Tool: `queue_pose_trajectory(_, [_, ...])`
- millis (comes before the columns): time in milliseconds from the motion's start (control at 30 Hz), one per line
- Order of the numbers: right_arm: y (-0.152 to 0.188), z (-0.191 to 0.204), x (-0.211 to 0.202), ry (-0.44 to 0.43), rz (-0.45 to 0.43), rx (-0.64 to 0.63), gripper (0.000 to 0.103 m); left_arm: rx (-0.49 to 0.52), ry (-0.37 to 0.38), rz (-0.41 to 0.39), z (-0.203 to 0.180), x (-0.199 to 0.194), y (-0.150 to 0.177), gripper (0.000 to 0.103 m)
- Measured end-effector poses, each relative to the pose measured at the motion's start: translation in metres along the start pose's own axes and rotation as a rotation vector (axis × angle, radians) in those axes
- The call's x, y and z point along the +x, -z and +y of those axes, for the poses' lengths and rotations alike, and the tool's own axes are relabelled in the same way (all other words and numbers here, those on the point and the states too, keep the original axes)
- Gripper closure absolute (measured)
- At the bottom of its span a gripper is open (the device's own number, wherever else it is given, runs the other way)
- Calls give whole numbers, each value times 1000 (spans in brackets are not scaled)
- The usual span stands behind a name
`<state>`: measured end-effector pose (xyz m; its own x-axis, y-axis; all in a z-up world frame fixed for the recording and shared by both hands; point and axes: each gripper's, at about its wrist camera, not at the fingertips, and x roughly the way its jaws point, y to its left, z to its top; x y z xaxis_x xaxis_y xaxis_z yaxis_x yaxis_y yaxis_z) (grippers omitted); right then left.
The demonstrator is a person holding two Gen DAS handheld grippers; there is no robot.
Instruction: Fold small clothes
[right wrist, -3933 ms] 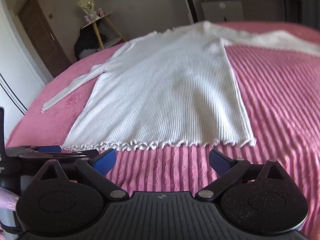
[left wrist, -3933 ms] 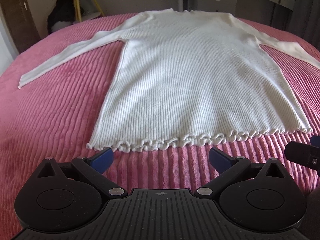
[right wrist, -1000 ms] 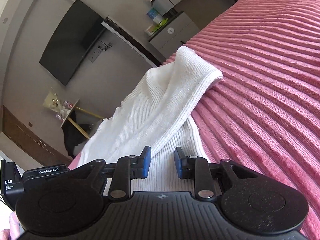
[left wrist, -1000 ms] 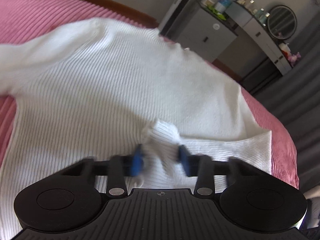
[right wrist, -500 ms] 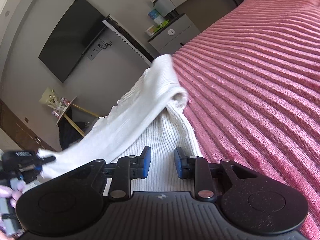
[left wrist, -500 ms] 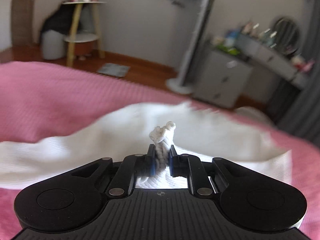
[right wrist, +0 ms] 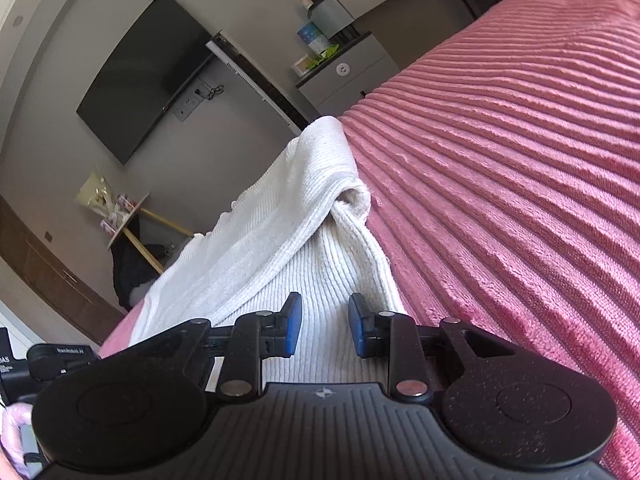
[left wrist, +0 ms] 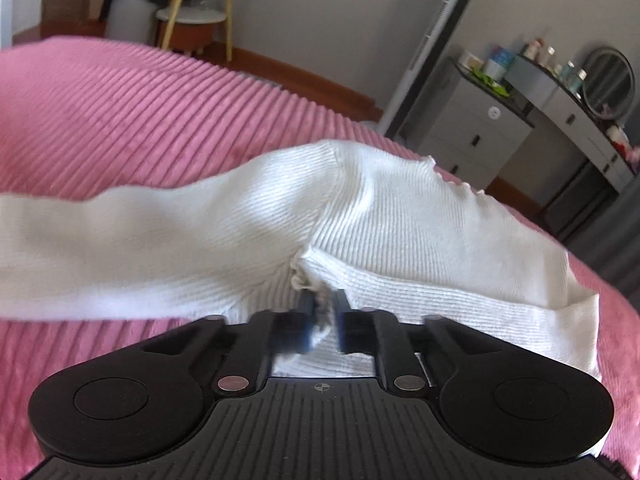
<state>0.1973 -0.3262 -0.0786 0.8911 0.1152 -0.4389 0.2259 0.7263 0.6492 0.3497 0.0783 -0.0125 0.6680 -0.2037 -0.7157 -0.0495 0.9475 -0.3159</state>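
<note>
While left gripper (left wrist: 323,314) pinches frilly hem of white sweater (left wrist: 400,224), right gripper (right wrist: 325,326) sits parted over sweater on pink bedspread (right wrist: 500,200).

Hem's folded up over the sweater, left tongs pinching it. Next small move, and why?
Probably lower the left tongs a touch and open them. They are shut on the ruffled hem of the white sweater, which already lies doubled over the body on the pink bedspread. The right tongs look slightly open over the fabric, not clearly gripping.
</note>
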Motion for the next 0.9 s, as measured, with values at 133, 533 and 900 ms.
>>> queue_pose_trajectory(133, [2, 1, 1, 6, -6, -14, 78, 68, -30, -86, -9, -12, -3, 95])
queue_pose_trajectory(533, [4, 6, -2, 23, -9, -54, 78, -208, -230, -91, 93, -80, 16, 18])
queue_pose_trajectory(900, [28, 58, -22, 92, -47, -280, 64, -567, -264, -136, 228, -119, 41, 18])
